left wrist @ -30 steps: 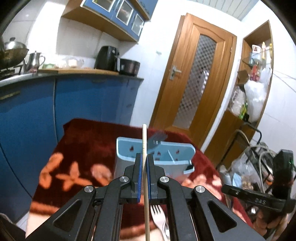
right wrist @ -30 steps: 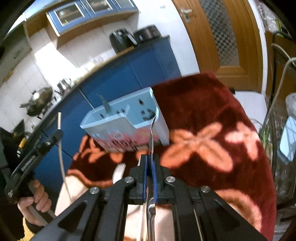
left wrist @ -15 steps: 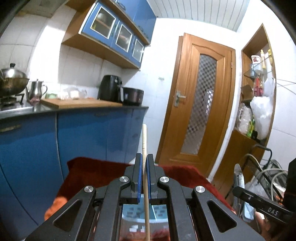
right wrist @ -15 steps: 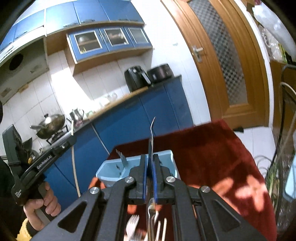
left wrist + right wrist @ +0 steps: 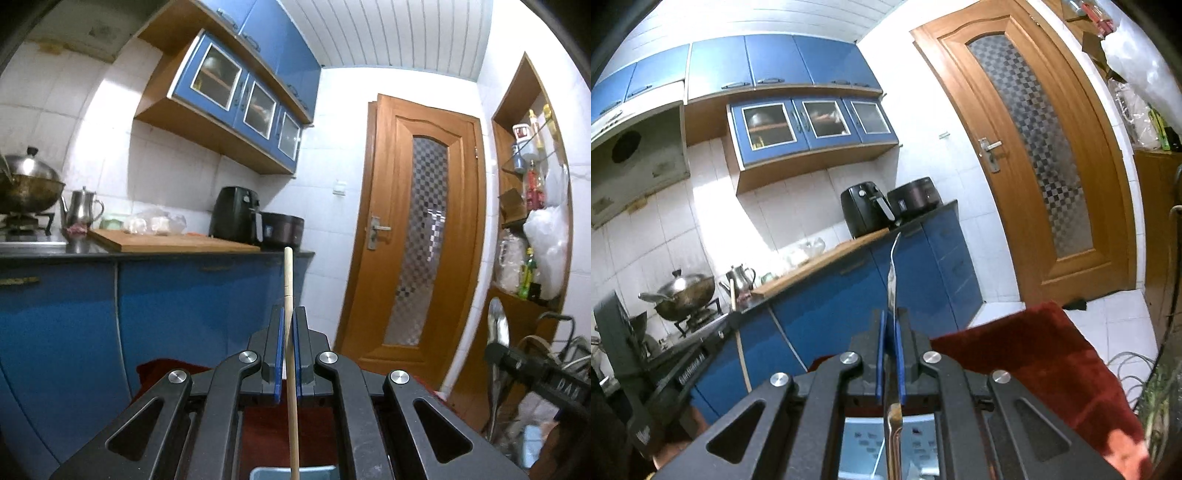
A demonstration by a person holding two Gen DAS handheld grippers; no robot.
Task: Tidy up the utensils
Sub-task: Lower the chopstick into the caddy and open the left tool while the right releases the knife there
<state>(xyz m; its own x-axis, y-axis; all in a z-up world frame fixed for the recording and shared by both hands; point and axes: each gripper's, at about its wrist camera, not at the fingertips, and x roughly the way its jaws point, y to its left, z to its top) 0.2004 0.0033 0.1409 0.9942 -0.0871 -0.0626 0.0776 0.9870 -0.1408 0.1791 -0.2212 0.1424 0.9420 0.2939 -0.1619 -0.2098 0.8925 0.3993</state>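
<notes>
Walls: white tiles (image 5: 166, 177), brightly lit patch behind the counter.
Ceiling: white slatted panels (image 5: 388, 33).
Cabinets: blue wall units with glass doors (image 5: 243, 99); blue base units (image 5: 166, 306) under a dark counter (image 5: 280, 252).
Door: wooden, frosted checkered pane (image 5: 424, 229), shut.
Shelving: open wooden niche (image 5: 532, 192), crowded.
Floor: white tiles (image 5: 1126, 325).

I see my left gripper (image 5: 287, 350) clamped on a wooden chopstick (image 5: 290, 343), which runs straight up between the blue pads (image 5: 279, 354) and pokes out beyond them. Under the gripper sits the rim of a light blue utensil holder (image 5: 273, 473) on a dark red cloth (image 5: 166, 369). Ahead are blue cabinets (image 5: 147, 302) and a wooden door (image 5: 417, 240). At the far right, the right gripper (image 5: 532, 373) shows beside a shiny spoon bowl (image 5: 496, 325).
</notes>
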